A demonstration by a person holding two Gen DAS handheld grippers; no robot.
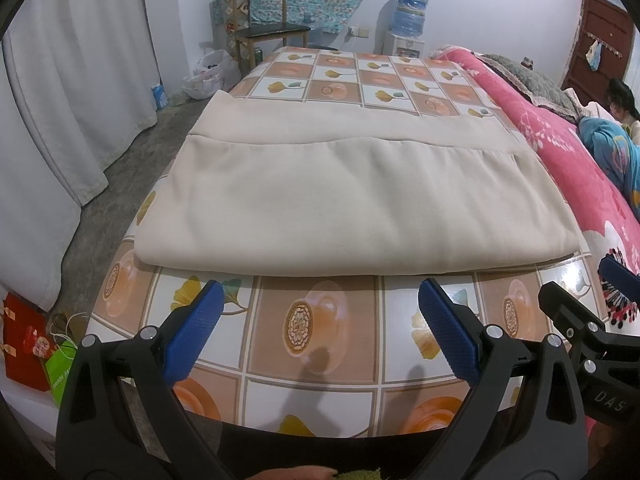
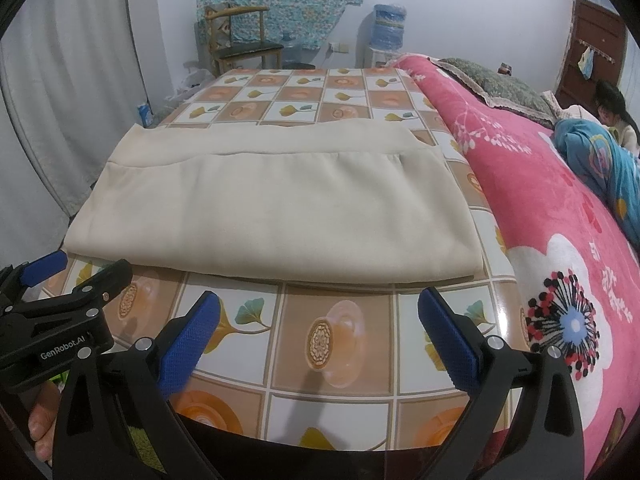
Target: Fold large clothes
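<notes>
A large beige garment (image 1: 340,196) lies folded flat into a wide rectangle on the table (image 1: 320,344) with a tiled leaf-and-cup cloth; it also shows in the right wrist view (image 2: 272,208). My left gripper (image 1: 320,304) is open and empty, just short of the garment's near edge. My right gripper (image 2: 320,312) is open and empty, also just short of that edge. The right gripper shows at the right of the left wrist view (image 1: 592,312), and the left gripper at the left of the right wrist view (image 2: 72,276).
A bed with a pink floral blanket (image 2: 560,248) runs along the table's right side, with a person (image 2: 608,120) lying on it. White curtains (image 1: 60,100) hang at left. A wooden chair (image 1: 264,24) and a water dispenser (image 1: 408,24) stand beyond the table.
</notes>
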